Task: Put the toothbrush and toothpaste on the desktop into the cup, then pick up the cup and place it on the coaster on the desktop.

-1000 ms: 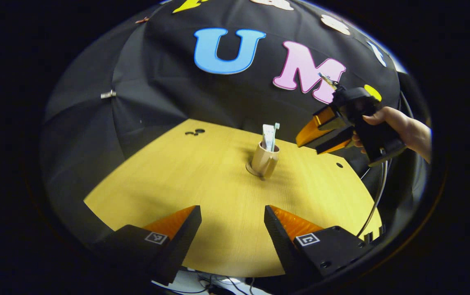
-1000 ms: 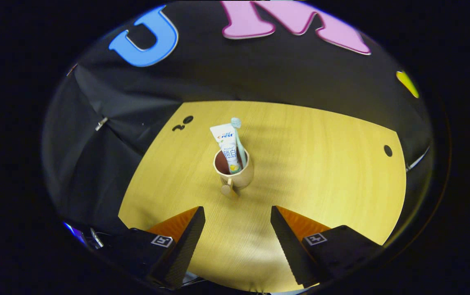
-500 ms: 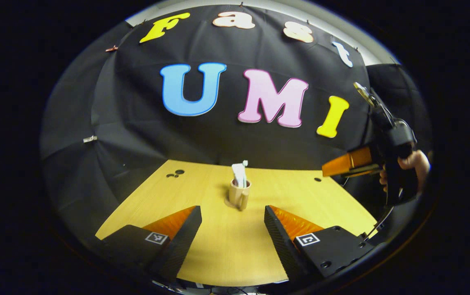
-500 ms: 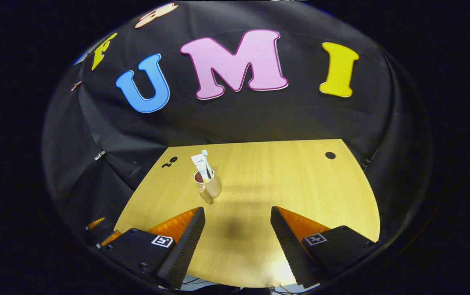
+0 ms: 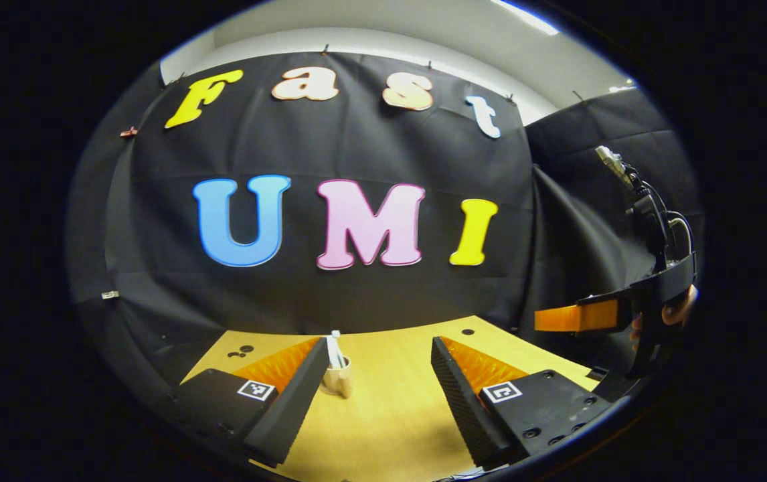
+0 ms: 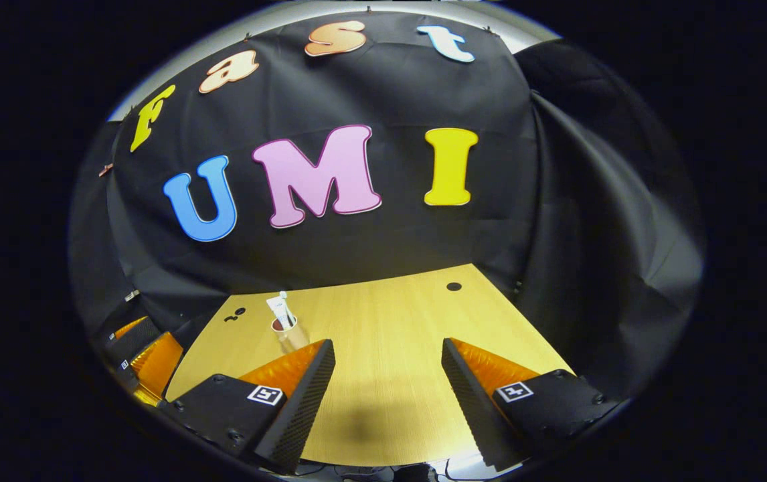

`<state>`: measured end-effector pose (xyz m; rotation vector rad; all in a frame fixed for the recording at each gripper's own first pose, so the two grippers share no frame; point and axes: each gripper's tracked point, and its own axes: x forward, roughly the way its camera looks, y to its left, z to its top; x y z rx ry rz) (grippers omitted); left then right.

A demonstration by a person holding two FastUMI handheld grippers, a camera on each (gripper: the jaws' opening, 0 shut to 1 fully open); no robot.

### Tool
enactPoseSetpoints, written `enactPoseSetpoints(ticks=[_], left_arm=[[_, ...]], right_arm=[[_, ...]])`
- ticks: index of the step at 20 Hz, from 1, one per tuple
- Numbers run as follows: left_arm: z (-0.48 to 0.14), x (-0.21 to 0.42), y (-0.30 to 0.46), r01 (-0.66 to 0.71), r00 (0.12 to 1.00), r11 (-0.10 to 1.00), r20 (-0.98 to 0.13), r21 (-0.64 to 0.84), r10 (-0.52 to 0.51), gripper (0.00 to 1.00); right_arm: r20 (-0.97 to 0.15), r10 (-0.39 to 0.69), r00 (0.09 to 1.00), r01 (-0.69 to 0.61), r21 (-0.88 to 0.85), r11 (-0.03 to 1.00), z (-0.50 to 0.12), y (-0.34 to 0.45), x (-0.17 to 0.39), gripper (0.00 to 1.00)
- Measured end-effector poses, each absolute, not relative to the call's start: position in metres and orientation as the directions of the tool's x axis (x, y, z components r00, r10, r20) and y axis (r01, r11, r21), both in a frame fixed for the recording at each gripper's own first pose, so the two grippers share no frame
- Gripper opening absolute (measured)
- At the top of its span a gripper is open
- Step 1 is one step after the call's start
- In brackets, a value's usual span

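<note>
- Cup (image 5: 339, 379) upright on the worktop (image 5: 390, 415), far side, partly hidden behind the left gripper's own left finger in the left gripper view.
- Same cup (image 6: 286, 331) in the right gripper view — standing just beyond the tip of that gripper's left finger, apart from it.
- Toothpaste (image 6: 279, 310) and toothbrush (image 6: 285, 302) standing in the cup, leaning together, tops poking above the rim.
- In the left gripper view, a pale stick-like shape (image 5: 334, 351) rising from the cup — probably the paste tube and brush together, too small to separate.
- Coaster under the cup: cannot tell, too small at this range.
- Left gripper (image 5: 379, 367) held low over the near edge of the worktop, jaws spread wide, nothing between them.
- Right gripper (image 6: 387, 371) likewise wide apart, holding nothing, bare wood showing between the fingers.
- Right gripper (image 5: 574, 316) also seen from the side at the right edge of the left gripper view, level, off the worktop's right side, with a hand (image 5: 678, 313) around its grip; seen edge-on there, so gap between fingers not readable from that angle.
- Left gripper (image 6: 146, 358) at the lower left edge of the right gripper view, beyond the worktop's left corner.
- Both grippers well apart from the cup, touching nothing.
- Small dark holes in the worktop: a pair (image 6: 235, 313) near the far left corner, one (image 6: 454, 286) near the far right.
</note>
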<state>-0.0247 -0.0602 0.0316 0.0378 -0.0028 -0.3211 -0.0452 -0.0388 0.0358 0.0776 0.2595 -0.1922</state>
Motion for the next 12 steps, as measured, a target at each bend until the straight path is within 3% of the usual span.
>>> enactPoseSetpoints(ticks=[4,6,12], left_arm=[[0.059,-0.037,-0.069,0.335,0.939,0.94,0.059,0.059,-0.338,0.98],[0.069,-0.039,-0.074,0.358,0.929,0.933,0.082,0.042,-0.361,0.98],[0.065,-0.044,-0.07,0.366,0.929,0.93,0.058,0.014,-0.367,0.98]], right_arm=[[-0.157,-0.247,0.956,0.264,0.098,0.959,0.043,-0.031,-0.07,0.98],[-0.131,-0.228,0.965,0.242,0.107,0.964,0.041,-0.014,-0.079,0.98],[-0.149,-0.194,0.97,0.203,0.053,0.978,0.029,0.013,-0.067,0.98]])
